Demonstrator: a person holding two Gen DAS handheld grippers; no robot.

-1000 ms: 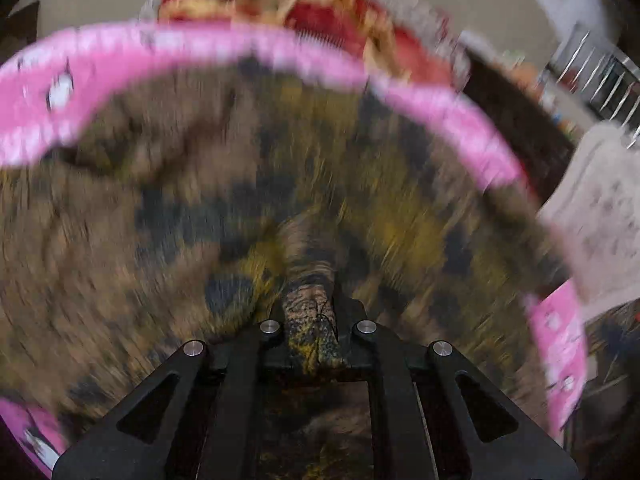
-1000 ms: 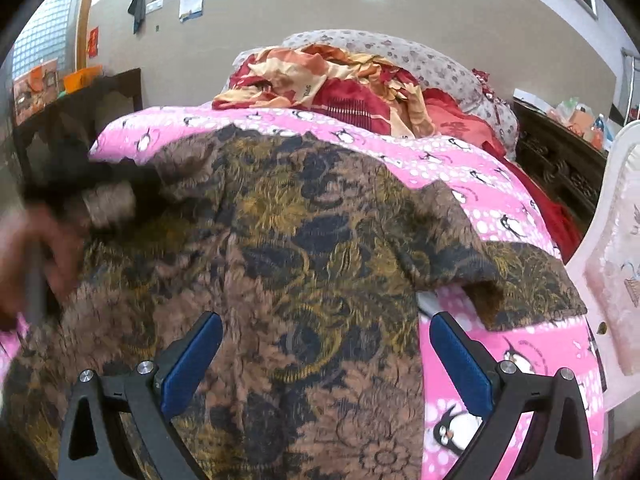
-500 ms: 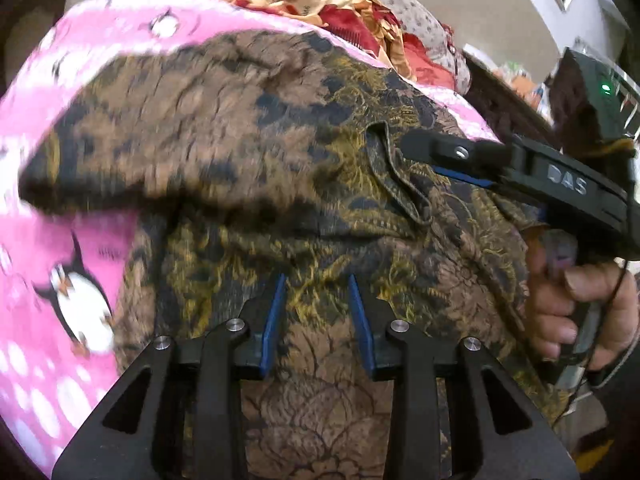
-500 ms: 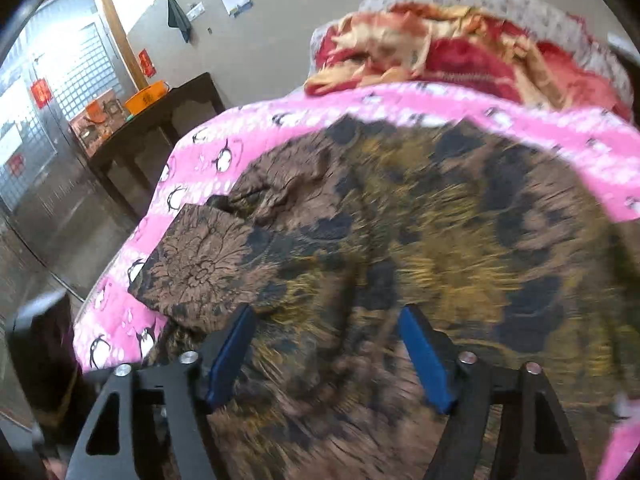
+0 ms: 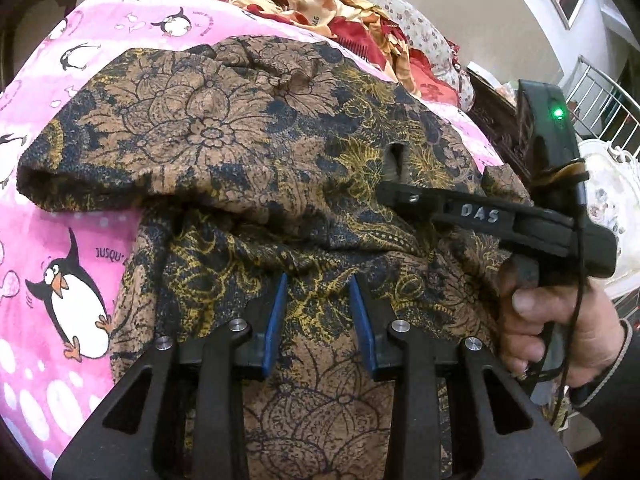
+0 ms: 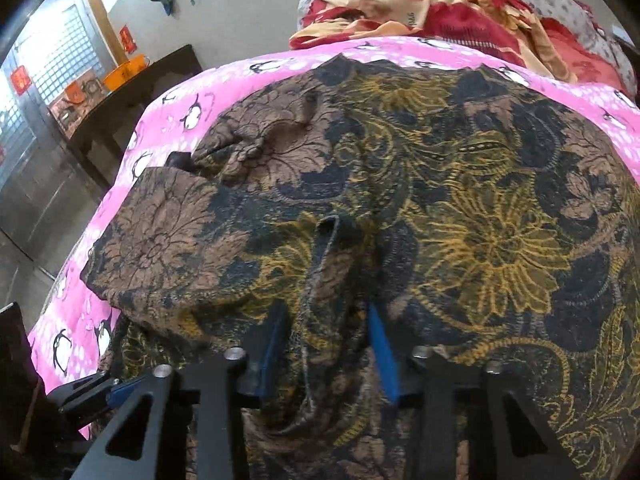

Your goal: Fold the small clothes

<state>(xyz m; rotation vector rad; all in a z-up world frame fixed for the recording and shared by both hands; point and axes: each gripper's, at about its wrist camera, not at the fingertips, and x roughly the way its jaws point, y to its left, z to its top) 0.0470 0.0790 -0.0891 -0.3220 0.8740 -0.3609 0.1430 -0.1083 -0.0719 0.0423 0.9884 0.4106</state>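
A brown, black and gold patterned shirt [image 5: 224, 128] lies spread on a pink penguin bedsheet [image 5: 60, 240], with one sleeve [image 5: 100, 160] folded in over the body. My left gripper [image 5: 319, 312] hovers low over the shirt's near part, its blue pads apart with flat cloth under the gap. In the right wrist view the shirt [image 6: 480, 208] fills the frame. My right gripper [image 6: 326, 340] is closing its jaws around a raised fold [image 6: 324, 248] that stands between the pads. Seen from the left wrist, the right gripper [image 5: 386, 194] noses into the cloth mid-shirt, held by a person's hand [image 5: 560, 320].
A heap of red and orange bedding [image 5: 320, 4] lies at the far end of the bed. A white padded chair back [image 5: 608, 184] and dark furniture [image 5: 492, 108] stand to the right. A dark table with an orange basin [image 6: 124, 72] stands left of the bed.
My left gripper let go of the cloth it pinched and opened partway. My right gripper swung across to mid-shirt, dropped lower and narrowed its wide jaws around a fold.
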